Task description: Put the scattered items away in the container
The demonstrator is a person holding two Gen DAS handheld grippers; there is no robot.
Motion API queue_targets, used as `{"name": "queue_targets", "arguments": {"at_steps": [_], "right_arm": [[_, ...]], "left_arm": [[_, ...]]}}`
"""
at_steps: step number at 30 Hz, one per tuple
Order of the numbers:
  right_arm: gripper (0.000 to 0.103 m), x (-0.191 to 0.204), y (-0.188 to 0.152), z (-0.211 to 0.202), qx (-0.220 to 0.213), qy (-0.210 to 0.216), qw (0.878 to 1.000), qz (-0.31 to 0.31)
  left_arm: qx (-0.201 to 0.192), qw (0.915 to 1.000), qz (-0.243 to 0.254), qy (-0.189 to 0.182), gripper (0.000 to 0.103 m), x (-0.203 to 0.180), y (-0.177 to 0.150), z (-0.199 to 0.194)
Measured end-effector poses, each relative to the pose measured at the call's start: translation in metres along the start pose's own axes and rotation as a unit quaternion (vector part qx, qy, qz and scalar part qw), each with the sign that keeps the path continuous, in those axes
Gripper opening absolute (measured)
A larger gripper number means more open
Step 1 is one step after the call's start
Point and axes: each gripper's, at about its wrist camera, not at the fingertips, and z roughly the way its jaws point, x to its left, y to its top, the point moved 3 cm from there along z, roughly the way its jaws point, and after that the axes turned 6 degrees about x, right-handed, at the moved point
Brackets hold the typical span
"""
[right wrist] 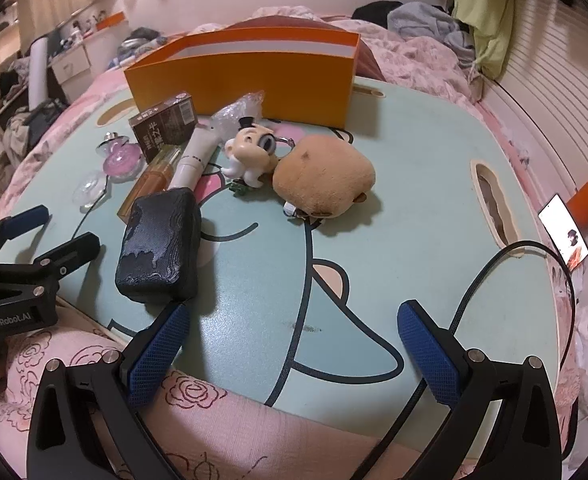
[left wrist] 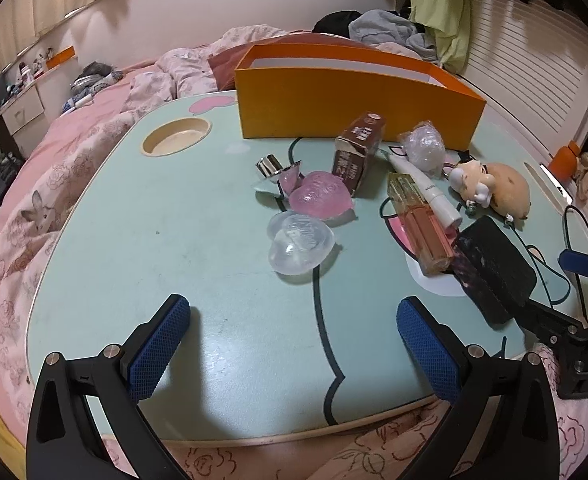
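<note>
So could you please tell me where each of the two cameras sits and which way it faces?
Left wrist: on the left gripper at the table's near edge, facing the orange box; its open blue fingers show, with the right gripper at the right edge.
Right wrist: on the right gripper, further right, facing the same way; its open fingers show, the left gripper at left.
Shared: box, black pouch, plush, perfume bottles.
</note>
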Motion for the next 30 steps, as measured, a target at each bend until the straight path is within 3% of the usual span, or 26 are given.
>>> {"name": "queue_targets", "arguments": {"at_steps": [2,5,6,8,11,14,17,19,22,25,27,30], "right_arm": [[0.103,-0.003,-0.001,0.0,0.001,0.003,1.0,0.001],[0.102,-0.006,-0.002,-0.002,-0.003,0.009,1.0,0.001],[0.095,-0.006,-0.003,-0.005,-0.008,0.016,1.0,0.001],[0.085,-0.004,-0.004,-0.012,-0.02,0.046,0.999,-0.003],[0.083,0.004,0.001,-0.024,-0.044,0.063,0.997,-0.019],[0.078,0.016,0.011,-0.036,-0.069,0.086,0.993,-0.035],[0.07,0.025,0.025,-0.032,-0.058,0.101,0.992,-0.036],[0.068,0.032,0.029,-0.025,-0.044,0.095,0.993,-0.044],[0.065,0.04,0.03,-0.016,-0.03,0.102,0.993,-0.055],[0.062,0.049,0.033,-0.011,-0.02,0.093,0.993,-0.071],[0.046,0.054,0.032,-0.003,-0.001,0.086,0.993,-0.084],[0.038,0.061,0.031,0.003,0.006,0.083,0.992,-0.099]], "left_arm": [[-0.005,0.9999,-0.009,-0.013,0.103,0.003,0.0,-0.003],[-0.014,0.9965,-0.043,-0.071,0.101,0.02,0.003,-0.013],[-0.023,0.9947,-0.062,-0.079,0.097,0.029,0.006,-0.017],[-0.04,0.9931,-0.081,-0.074,0.094,0.044,0.012,-0.024],[-0.034,0.9947,-0.062,-0.075,0.091,0.045,0.021,-0.022],[-0.026,0.9963,-0.02,-0.079,0.08,0.027,0.028,-0.017],[-0.018,0.9985,0.015,-0.05,0.069,0.009,0.035,-0.005],[-0.003,0.9986,0.021,-0.049,0.053,0.004,0.037,0.004],[0.001,0.999,0.021,-0.039,0.041,0.003,0.038,0.01],[-0.001,0.9987,0.018,-0.047,0.041,0.005,0.039,0.011],[-0.005,0.9982,0.02,-0.056,0.041,0.004,0.036,0.009],[-0.01,0.997,0.019,-0.074,0.041,0.003,0.031,0.005]]}}
